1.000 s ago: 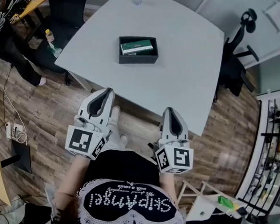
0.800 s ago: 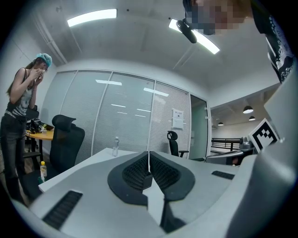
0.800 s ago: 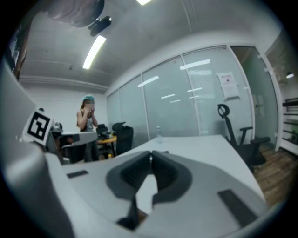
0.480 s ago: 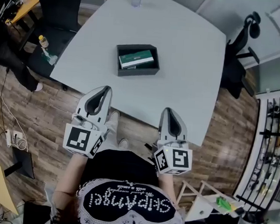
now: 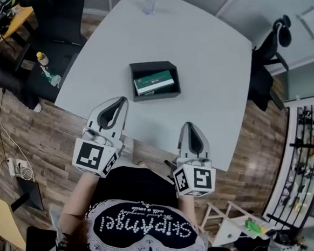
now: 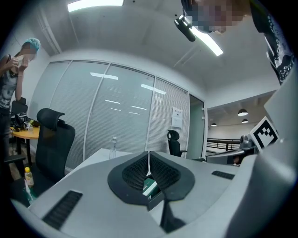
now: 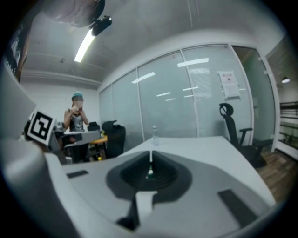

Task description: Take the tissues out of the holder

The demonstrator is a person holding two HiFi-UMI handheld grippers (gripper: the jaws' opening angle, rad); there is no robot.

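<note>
Nearer the worktop (image 5: 205, 61) now, left gripper (image 5: 120, 101) and right gripper (image 5: 192, 125) point toward the holder (image 5: 137, 72), both closed and empty, probably because its tissues (image 5: 154, 83) are not yet within reach.

The left gripper (image 5: 121, 99) and right gripper (image 5: 190, 124) have matt grey plastic shells and ribbed black pads (image 6: 135, 173). Ahead of them the table (image 5: 210, 61) is smooth, matt pale grey. The holder (image 5: 151, 65) on it is matt black; the tissues (image 5: 154, 83) look glossy green. Below the grippers, the floor (image 5: 42, 135) is wood plank.
</note>
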